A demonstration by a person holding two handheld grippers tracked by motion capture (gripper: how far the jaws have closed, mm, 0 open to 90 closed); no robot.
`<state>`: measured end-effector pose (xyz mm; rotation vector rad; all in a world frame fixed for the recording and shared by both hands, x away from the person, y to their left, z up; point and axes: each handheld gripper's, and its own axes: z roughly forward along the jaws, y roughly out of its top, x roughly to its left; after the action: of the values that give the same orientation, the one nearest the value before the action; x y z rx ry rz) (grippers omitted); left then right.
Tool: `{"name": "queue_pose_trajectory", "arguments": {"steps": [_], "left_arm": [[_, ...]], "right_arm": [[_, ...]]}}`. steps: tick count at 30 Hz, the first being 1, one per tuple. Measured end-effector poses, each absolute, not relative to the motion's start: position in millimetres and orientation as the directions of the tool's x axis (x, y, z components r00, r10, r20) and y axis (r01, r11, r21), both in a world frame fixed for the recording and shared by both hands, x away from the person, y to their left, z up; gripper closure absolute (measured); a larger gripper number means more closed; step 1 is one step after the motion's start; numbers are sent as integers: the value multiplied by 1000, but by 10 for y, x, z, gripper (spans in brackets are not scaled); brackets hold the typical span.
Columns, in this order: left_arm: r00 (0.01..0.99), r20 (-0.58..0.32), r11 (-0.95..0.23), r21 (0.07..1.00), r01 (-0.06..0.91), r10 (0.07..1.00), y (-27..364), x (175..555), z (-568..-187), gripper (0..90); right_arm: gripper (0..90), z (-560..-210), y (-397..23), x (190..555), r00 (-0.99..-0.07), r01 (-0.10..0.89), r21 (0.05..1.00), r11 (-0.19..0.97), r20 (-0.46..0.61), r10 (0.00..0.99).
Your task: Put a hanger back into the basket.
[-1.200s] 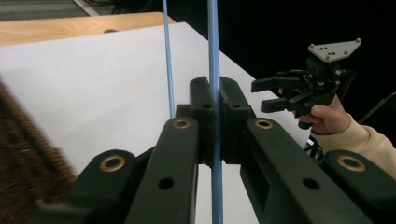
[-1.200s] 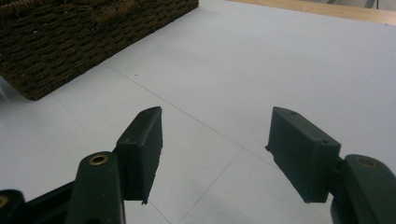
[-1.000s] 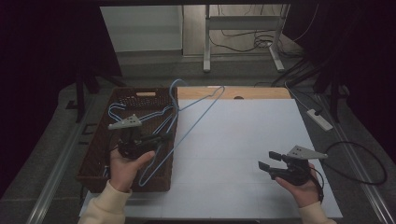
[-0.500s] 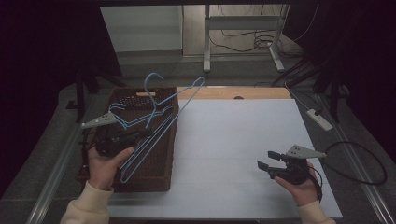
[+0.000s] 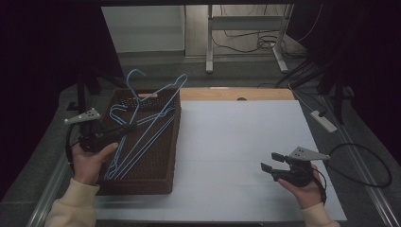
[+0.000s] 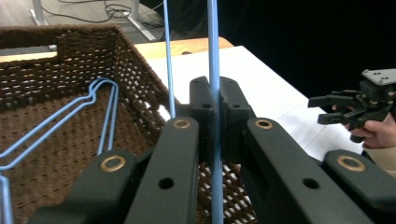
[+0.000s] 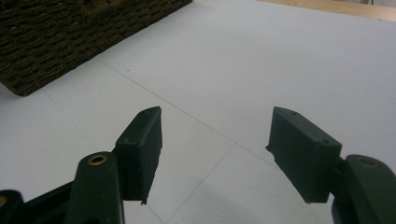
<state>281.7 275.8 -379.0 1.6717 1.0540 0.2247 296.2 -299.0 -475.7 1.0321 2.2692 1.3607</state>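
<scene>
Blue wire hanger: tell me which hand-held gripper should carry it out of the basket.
Left. The left hand-held gripper is already shut on the blue wire hanger over the wicker basket; the right hand-held gripper waits open and empty over the white tabletop.

Dim room, grey floor [image 5: 156, 66], perhaps carpeted.

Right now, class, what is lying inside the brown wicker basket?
Blue wire hangers lie tangled in the wicker basket, hooks poking above its far rim. The left tongs are shut on one hanger's wire. The hand and tongs hide part of the basket floor.
</scene>
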Motion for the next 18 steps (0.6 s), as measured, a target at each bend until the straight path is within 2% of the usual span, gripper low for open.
{"name": "queue_pose_trajectory", "arguments": {"steps": [18], "left_arm": [[532,-343,-33,817,576,774,2991,2984,-4033,869]], "right_arm": [[356,-4782,-2969,2961,-698,431,850,302,103,708]]}}
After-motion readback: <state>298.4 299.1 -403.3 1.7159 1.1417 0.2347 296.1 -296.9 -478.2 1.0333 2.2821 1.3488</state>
